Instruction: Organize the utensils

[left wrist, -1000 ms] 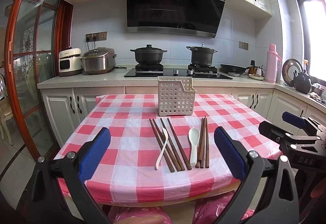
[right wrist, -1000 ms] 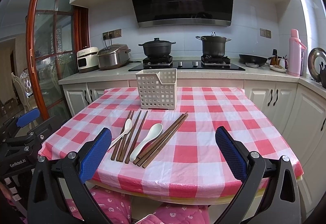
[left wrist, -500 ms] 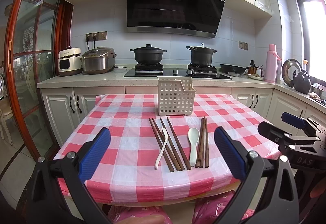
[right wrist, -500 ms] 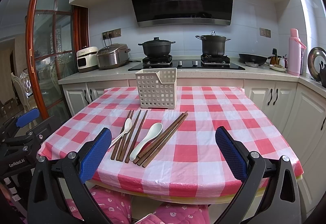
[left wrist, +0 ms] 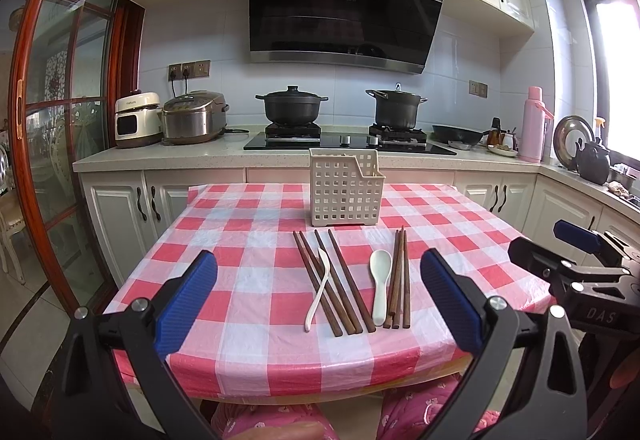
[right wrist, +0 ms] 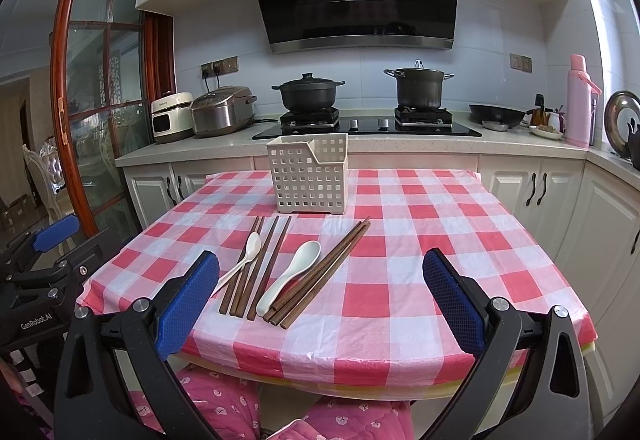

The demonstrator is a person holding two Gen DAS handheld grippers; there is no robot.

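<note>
On the red-checked table (left wrist: 248, 272) lie several brown chopsticks (left wrist: 340, 284) in two bundles and two white spoons, a slim one (left wrist: 320, 288) across the left bundle and a wide one (left wrist: 380, 280) by the right bundle (left wrist: 400, 280). A cream perforated holder (left wrist: 345, 192) stands behind them. In the right wrist view the holder (right wrist: 308, 176), the wide spoon (right wrist: 290, 276) and the chopsticks (right wrist: 320, 272) show too. My left gripper (left wrist: 318, 304) and right gripper (right wrist: 320, 304) are both open and empty, at the table's near edge.
Behind the table runs a counter (left wrist: 192, 156) with two black pots (left wrist: 292, 108) on a stove, rice cookers (left wrist: 192, 118) at left and a pink flask (left wrist: 534, 130) at right. A glass door (left wrist: 48, 144) stands at left. Pink-clad knees (right wrist: 224, 404) show under the table.
</note>
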